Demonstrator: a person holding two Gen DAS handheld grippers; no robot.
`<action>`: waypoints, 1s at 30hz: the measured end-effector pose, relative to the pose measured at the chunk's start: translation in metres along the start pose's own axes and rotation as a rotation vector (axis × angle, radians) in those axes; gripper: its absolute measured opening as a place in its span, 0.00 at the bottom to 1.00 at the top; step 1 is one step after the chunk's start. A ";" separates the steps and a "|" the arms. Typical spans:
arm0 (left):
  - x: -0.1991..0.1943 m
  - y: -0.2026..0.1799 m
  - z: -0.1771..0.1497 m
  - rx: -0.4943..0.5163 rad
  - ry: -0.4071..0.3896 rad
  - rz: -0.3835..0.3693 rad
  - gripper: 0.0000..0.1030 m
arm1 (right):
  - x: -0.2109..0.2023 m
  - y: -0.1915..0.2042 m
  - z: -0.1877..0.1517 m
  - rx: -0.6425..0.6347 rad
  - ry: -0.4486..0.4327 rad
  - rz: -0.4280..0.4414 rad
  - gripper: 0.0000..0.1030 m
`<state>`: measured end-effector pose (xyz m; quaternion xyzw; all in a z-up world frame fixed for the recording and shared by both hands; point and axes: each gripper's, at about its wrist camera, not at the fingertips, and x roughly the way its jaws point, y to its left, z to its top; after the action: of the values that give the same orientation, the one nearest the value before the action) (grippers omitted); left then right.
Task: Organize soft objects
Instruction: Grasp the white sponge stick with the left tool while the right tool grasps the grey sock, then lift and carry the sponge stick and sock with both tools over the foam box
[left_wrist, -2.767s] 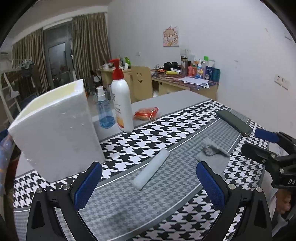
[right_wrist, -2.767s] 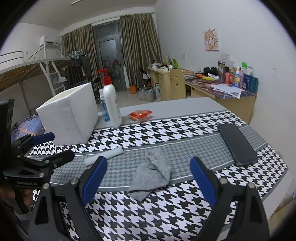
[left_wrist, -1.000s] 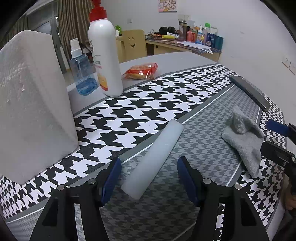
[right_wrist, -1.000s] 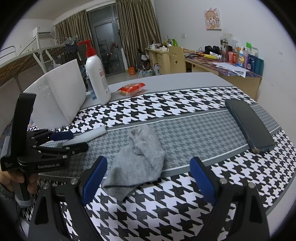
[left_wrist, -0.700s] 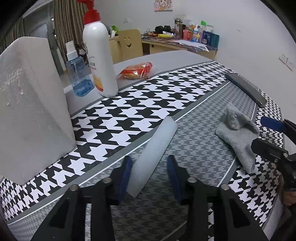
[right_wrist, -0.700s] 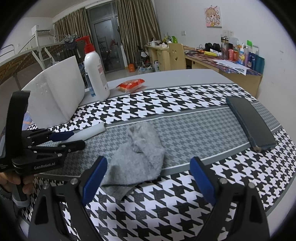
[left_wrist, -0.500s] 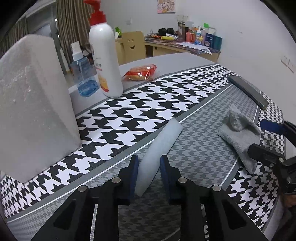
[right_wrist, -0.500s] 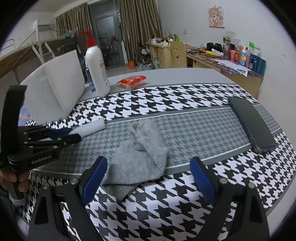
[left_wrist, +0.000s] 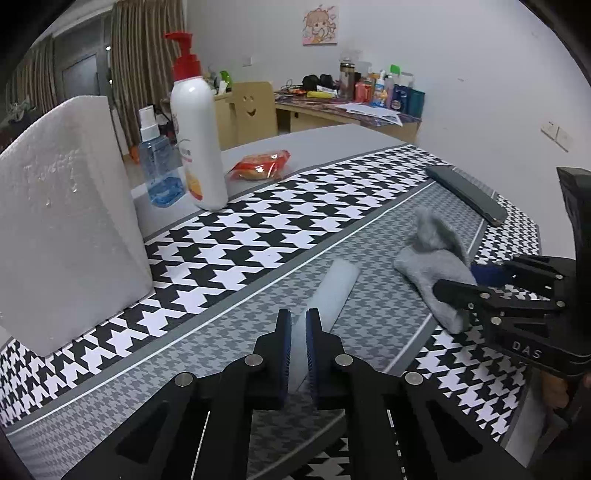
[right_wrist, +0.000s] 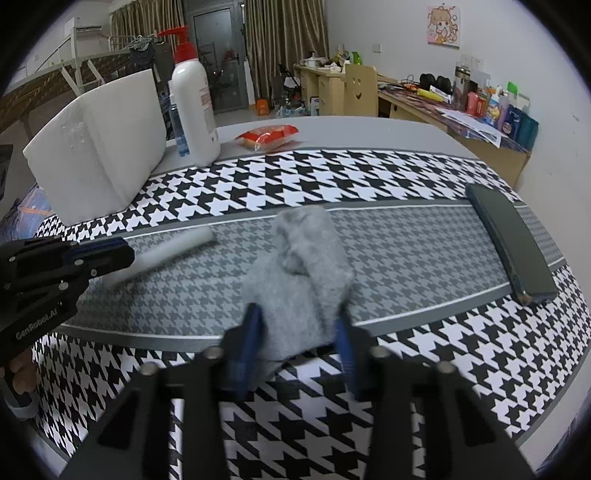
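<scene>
The left gripper (left_wrist: 298, 332) is clenched on the near end of the white foam roll (left_wrist: 334, 286), which lies on the grey band of the desk (left_wrist: 258, 221). The right gripper (right_wrist: 299, 332) has just been closing its fingers around the near edge of the grey cloth (right_wrist: 299, 273), and the pads seem to press on its sides. I think the roll can bend or slip out, because it is soft and held only at one end. The cloth can also fall loose if only a thin fold is caught. A second ago both pairs of fingers stood wide apart around these things; now both are tight.
</scene>
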<state>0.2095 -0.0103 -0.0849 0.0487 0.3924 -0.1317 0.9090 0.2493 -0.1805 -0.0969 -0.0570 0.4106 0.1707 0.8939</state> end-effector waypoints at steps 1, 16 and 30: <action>0.000 -0.002 -0.001 0.007 0.000 -0.002 0.08 | 0.000 0.001 0.000 -0.003 0.000 0.002 0.29; 0.012 -0.006 -0.002 0.059 0.047 -0.017 0.28 | -0.015 -0.001 0.001 -0.008 -0.030 0.000 0.21; 0.027 0.006 0.001 0.041 0.083 0.005 0.51 | -0.024 -0.001 -0.001 -0.013 -0.039 0.019 0.21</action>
<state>0.2297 -0.0101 -0.1035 0.0736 0.4270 -0.1351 0.8911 0.2342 -0.1883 -0.0798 -0.0557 0.3924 0.1829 0.8997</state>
